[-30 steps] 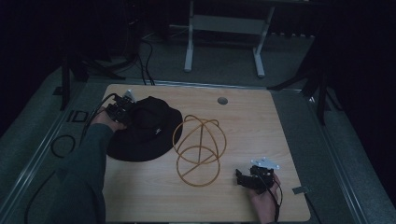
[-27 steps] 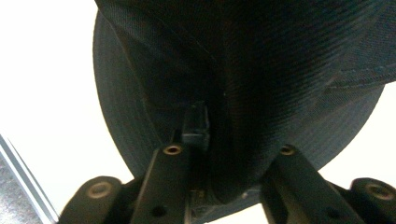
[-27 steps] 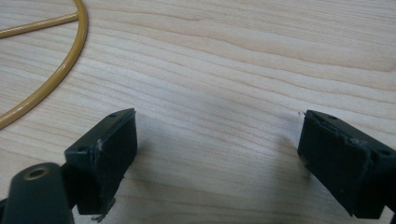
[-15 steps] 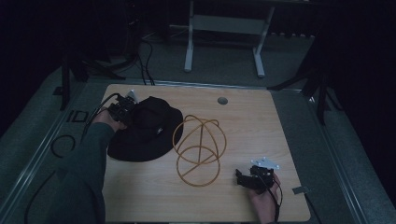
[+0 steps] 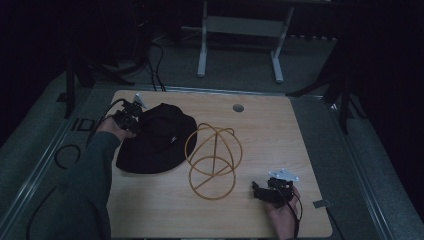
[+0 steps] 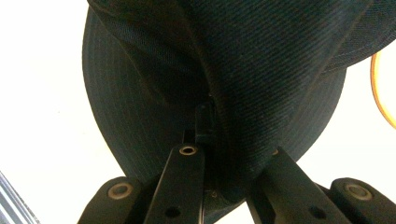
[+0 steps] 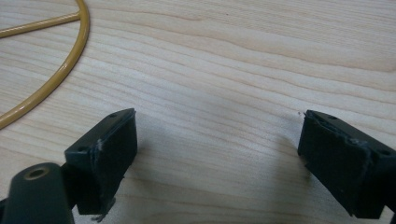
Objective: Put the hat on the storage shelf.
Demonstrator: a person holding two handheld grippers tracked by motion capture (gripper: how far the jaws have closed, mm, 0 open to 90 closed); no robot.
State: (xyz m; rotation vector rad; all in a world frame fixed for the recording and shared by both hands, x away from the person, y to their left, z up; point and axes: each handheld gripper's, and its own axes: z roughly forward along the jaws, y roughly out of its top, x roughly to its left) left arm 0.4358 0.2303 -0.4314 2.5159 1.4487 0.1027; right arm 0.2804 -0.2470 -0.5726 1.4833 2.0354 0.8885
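A black brimmed hat (image 5: 160, 137) lies on the left half of the wooden table (image 5: 280, 130). My left gripper (image 5: 137, 117) sits at the hat's far left edge. In the left gripper view the left gripper (image 6: 226, 137) is shut on a fold of the hat (image 6: 261, 70), whose cloth bunches between the jaws. A yellow wire stand (image 5: 214, 160), made of hoops on a round base ring, stands in the middle. My right gripper (image 5: 257, 190) rests near the front right, just right of the stand. The right gripper (image 7: 219, 140) is open over bare wood, with the stand's ring (image 7: 85, 28) to its upper left.
A small round grommet (image 5: 238, 107) is set in the table near its far edge. A light metal frame (image 5: 240, 30) stands on the floor behind the table. A cable loop (image 5: 67, 155) lies on the floor at the left.
The left hand has shifted only slightly at the hat's edge. The right hand, the hat and the wire stand keep their places.
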